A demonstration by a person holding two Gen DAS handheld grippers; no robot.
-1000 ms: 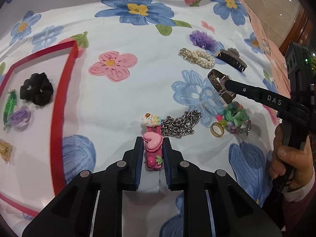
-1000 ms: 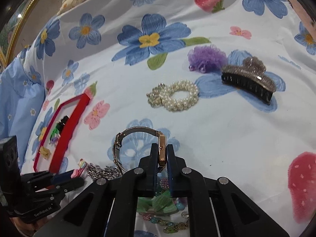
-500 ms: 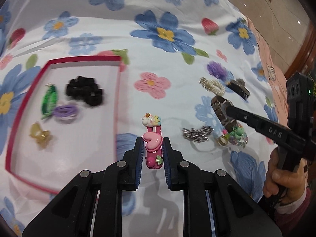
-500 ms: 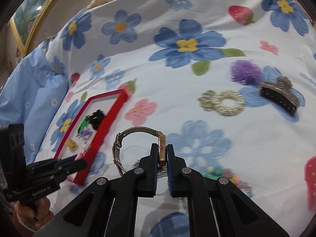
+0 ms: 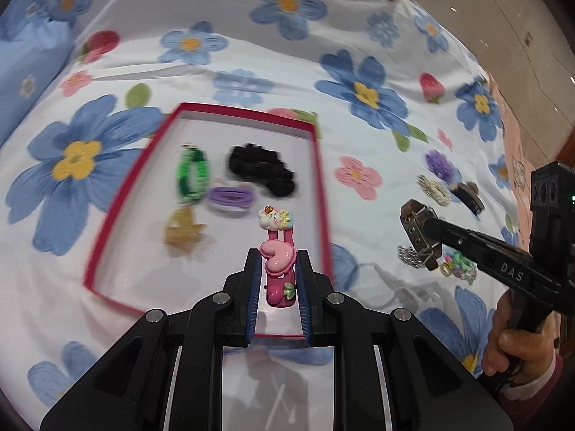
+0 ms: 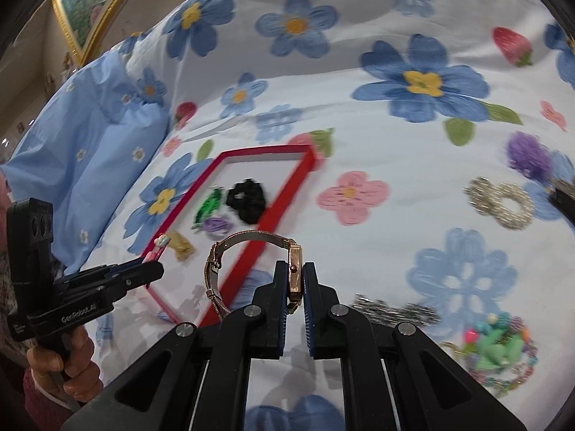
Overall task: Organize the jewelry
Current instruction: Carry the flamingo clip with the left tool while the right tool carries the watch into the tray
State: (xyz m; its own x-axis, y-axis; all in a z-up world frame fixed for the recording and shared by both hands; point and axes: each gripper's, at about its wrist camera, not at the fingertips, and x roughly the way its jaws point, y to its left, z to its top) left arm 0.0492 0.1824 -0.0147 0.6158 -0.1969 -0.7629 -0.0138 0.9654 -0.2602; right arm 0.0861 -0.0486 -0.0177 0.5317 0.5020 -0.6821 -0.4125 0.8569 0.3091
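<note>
My left gripper (image 5: 277, 262) is shut on a pink heart hair clip (image 5: 278, 256) and holds it above the near right part of the red-rimmed tray (image 5: 321, 194). The tray holds a black scrunchie (image 5: 262, 169), a green band (image 5: 192, 176), a purple hair tie (image 5: 230, 197) and a yellow clip (image 5: 181, 231). My right gripper (image 6: 295, 273) is shut on a rose-gold watch (image 6: 251, 255), held in the air right of the tray (image 6: 287, 188). It also shows in the left wrist view (image 5: 420, 239).
On the flowered bedsheet right of the tray lie a silver chain (image 6: 391, 312), a green beaded piece (image 6: 499, 353), a pearl scrunchie (image 6: 501, 203), a purple scrunchie (image 6: 530, 154) and a dark claw clip (image 5: 467, 195). A blue pillow (image 6: 90, 136) lies at the left.
Both grippers rose and moved left toward the tray. The pink clip went from the sheet beside the chain to above the tray. The watch came closer to the tray's right rim.
</note>
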